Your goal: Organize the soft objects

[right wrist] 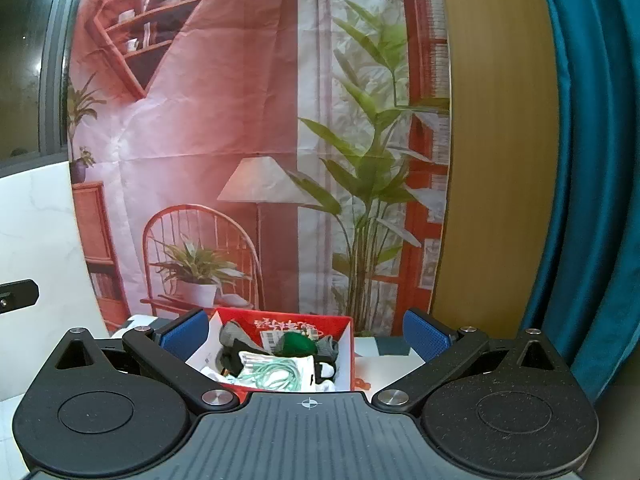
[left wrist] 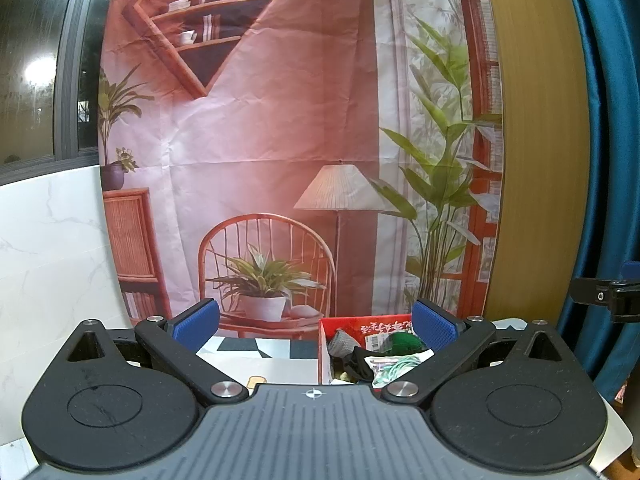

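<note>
Right wrist view: red box (right wrist: 345, 332) holds limp socks and a green yarn ball (right wrist: 298, 343), judged light and compressible; pinch a bunched fold. Right gripper (right wrist: 306, 334) and left gripper (left wrist: 316, 326) both stand wide open, empty.

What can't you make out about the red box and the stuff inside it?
- Left wrist view: the red box is half hidden by the right pad of the left tongs.
- Right wrist view: the box's near wall is cut off by the body of the right tongs.
- The pile is tangled; no item count.

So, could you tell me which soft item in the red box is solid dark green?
The rounded green bundle at the back of the red box; its neighbours are grey, black or white.
</note>
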Demonstrator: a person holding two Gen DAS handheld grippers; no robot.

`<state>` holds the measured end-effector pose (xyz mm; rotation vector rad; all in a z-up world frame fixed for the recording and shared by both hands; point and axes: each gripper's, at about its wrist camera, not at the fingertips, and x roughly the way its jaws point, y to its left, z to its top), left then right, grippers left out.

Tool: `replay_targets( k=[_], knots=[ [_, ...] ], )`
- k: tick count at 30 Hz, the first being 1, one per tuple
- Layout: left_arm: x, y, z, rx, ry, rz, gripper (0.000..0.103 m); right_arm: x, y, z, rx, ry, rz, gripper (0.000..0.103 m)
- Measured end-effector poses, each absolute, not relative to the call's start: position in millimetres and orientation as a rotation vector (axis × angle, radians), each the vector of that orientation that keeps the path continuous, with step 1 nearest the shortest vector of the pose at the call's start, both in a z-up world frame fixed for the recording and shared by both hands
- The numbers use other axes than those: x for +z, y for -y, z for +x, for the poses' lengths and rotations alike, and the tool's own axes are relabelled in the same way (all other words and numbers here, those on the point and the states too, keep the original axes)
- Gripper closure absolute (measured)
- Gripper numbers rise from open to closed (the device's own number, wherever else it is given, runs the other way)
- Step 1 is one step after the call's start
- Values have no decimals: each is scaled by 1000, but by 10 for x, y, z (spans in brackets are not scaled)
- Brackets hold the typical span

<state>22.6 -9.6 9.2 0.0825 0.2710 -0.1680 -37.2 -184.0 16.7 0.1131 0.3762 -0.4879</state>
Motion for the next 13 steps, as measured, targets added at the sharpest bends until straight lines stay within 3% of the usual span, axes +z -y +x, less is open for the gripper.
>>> replay_targets(
  k=[13],
  knots=[
    [90,82,206,-164,-264,71,0,161,1843,-351,-495,-383,107,0]
  ],
)
